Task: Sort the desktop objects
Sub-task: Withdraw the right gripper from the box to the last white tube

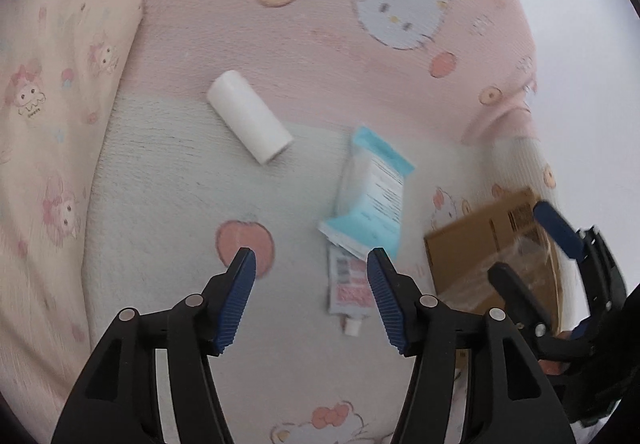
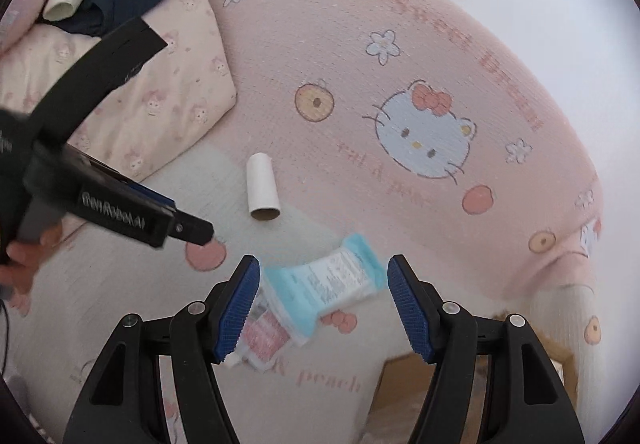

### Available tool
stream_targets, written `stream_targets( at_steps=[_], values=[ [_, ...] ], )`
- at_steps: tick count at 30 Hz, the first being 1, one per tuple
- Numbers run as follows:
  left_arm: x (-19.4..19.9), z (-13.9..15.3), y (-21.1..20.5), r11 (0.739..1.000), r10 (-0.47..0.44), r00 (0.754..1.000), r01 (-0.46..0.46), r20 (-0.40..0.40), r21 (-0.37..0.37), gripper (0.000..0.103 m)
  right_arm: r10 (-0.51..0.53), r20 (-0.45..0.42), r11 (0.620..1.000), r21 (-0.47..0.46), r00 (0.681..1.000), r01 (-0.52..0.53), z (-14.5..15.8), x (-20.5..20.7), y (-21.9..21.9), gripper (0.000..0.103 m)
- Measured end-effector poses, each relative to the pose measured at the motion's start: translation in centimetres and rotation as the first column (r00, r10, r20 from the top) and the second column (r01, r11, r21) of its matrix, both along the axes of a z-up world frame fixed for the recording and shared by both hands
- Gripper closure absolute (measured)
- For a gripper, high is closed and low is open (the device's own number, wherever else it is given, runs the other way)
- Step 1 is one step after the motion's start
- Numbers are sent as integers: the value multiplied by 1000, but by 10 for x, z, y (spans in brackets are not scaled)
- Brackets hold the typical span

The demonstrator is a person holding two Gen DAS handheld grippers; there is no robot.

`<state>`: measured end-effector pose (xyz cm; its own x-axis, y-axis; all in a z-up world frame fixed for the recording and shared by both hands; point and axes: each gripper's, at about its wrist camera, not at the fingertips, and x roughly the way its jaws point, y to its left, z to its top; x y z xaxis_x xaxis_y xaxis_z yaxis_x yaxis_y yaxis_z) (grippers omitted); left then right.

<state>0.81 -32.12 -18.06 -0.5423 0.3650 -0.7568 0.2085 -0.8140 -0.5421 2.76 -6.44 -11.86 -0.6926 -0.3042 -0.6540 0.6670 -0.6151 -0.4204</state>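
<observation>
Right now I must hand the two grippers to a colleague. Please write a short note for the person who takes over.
Left gripper: jaws open, nothing between them, above the blanket.
Right gripper: jaws open and empty, over the blue-and-white packet.
Things: the white paper roll lies alone on its side on the blanket. The packet lies across a small tube with a white cap. The cardboard box sits at the blanket's right edge.
Done: nothing is held, and I see nothing in the part of the box that shows.
Left: roll, packet and tube all remain to be sorted.
</observation>
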Motion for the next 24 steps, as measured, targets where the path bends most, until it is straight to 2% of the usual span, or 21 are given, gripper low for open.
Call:
stream_targets(
  at_steps=[2,6,9,11,13,17,18,20,23,24],
  values=[
    [-10,-6,-9,1000,11,1000,-11,9,10,41,-13,26,1000,-2,1000,13,-7,-14,-9,39],
    [-25,-18,-25,998,28,999,-29,26,49,41,-31,102,997,-64,994,38,-15,-42,-22,39],
    [-37,-37,-39,986,70,997,-76,44,148,41,-34,177,994,-98,984,51,-26,-65,-37,39],
    [-44,-58,-49,967,116,989,-135,95,217,41,-38,220,993,-98,975,61,-35,-80,-48,38],
    [-46,-72,-55,954,156,980,-182,124,237,41,-24,239,993,-103,971,50,-44,-90,-58,38],
    [-54,-83,-67,943,205,974,-224,99,245,41,-26,312,994,-96,950,59,-65,-116,-73,39],
    [-55,-84,-71,933,227,969,-245,96,264,41,-33,341,992,-100,940,71,-70,-123,-75,39],
    [-58,-88,-81,888,288,952,-304,98,343,41,-54,389,988,-114,920,106,-78,-137,-77,38],
    [-64,-94,-91,828,354,924,-380,142,412,41,-104,436,977,-124,894,174,-84,-156,-80,38],
    [-66,-93,-91,823,357,923,-384,145,418,41,-116,450,973,-129,885,193,-86,-161,-81,38]
  ],
)
